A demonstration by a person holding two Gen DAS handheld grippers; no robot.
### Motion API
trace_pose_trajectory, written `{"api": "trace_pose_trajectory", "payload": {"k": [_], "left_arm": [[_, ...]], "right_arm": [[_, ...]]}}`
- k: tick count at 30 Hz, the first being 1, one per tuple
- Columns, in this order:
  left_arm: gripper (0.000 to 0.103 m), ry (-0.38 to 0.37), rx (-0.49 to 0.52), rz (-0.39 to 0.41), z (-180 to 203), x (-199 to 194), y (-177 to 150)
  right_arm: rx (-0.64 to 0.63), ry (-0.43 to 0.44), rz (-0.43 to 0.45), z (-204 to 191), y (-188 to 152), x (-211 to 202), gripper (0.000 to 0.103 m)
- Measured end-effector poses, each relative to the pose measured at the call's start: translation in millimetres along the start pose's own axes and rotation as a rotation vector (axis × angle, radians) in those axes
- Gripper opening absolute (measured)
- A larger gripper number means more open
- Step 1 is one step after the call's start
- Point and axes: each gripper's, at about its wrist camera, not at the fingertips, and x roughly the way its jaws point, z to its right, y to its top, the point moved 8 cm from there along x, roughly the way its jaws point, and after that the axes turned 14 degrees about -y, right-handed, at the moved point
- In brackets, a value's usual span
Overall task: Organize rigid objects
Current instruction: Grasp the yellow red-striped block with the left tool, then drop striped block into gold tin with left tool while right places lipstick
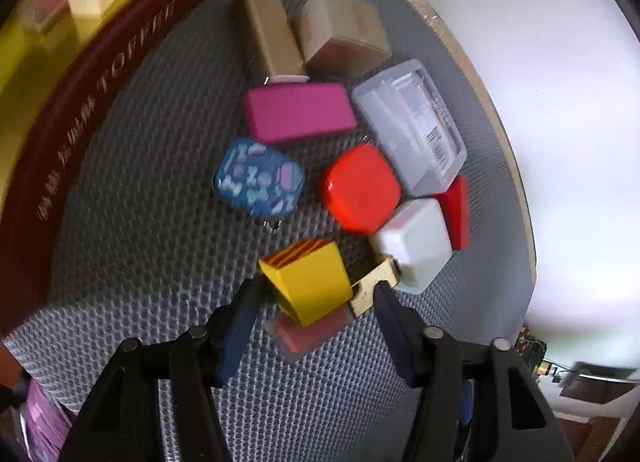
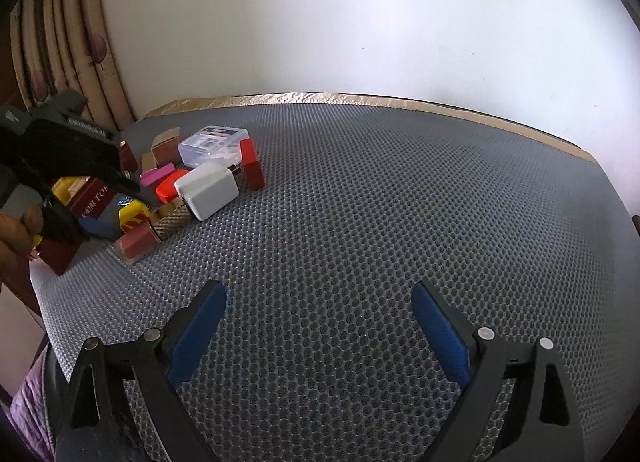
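A cluster of small rigid items lies on the grey honeycomb mat [image 1: 152, 166]. In the left wrist view my left gripper [image 1: 318, 288] stands open around a yellow box with red stripes [image 1: 308, 282]. The left pad is at the box's side and the right pad stands off it, beside a gold piece [image 1: 374, 286]. Under the yellow box lies a pinkish clear case [image 1: 308, 332]. Beyond are a blue patterned case [image 1: 260, 178], a red rounded box [image 1: 360, 188], a white cube [image 1: 414, 244] and a magenta box [image 1: 298, 112]. My right gripper [image 2: 318, 290] hangs open over bare mat, nothing between its fingers.
A clear plastic box [image 1: 412, 126], a red flat block [image 1: 456, 214], a tan long box [image 1: 270, 32] and a brown carton [image 1: 344, 32] sit toward the mat's gold-trimmed edge [image 1: 492, 102]. A dark red toffee tin [image 1: 80, 102] borders the cluster. A hand [image 2: 16, 230] holds the left gripper.
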Motion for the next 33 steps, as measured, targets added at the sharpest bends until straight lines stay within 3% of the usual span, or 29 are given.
{"api": "trace_pose_trajectory", "payload": {"k": [1, 7, 11, 14, 18, 22, 27, 29, 33], "left_arm": [[0.04, 0.007, 0.01, 0.007, 0.2, -0.9, 0.1], [0.034, 0.018, 0.055, 0.035, -4.8, -12.1, -4.3], [0.033, -0.016, 0.088, 0.03, -5.0, -23.6, -9.8], [0.033, -0.061, 0.156, 0.034, 0.1, -42.6, -22.6], [0.031, -0.062, 0.294, 0.075, 11.4, -73.9, -34.6], [0.031, -0.093, 0.317, 0.083, 9.5, -100.5, -32.3], [0.031, -0.103, 0.348, 0.115, 7.7, -137.9, -31.2], [0.031, -0.113, 0.344, 0.136, 4.1, -154.3, -25.4], [0.031, -0.131, 0.317, 0.195, -15.4, -187.0, -10.5]], "right_arm": [[0.002, 0.003, -0.002, 0.4, 0.0, -0.4, 0.093], [0.011, -0.002, -0.014, 1.3, -0.5, 2.0, 0.094], [0.009, -0.007, -0.023, 1.2, -1.4, 4.0, 0.094], [0.009, -0.012, -0.024, 1.4, -1.3, 5.2, 0.094], [-0.004, -0.047, -0.065, -2.1, 0.0, 13.1, 0.094], [0.081, 0.067, -0.134, -24.2, 3.8, 8.0, 0.094], [0.095, 0.19, -0.19, -86.8, 20.0, -2.0, 0.094], [0.078, 0.199, -0.208, -113.5, 28.2, 1.3, 0.089], [0.057, 0.121, -0.254, -143.1, 37.2, 17.4, 0.068]]}}
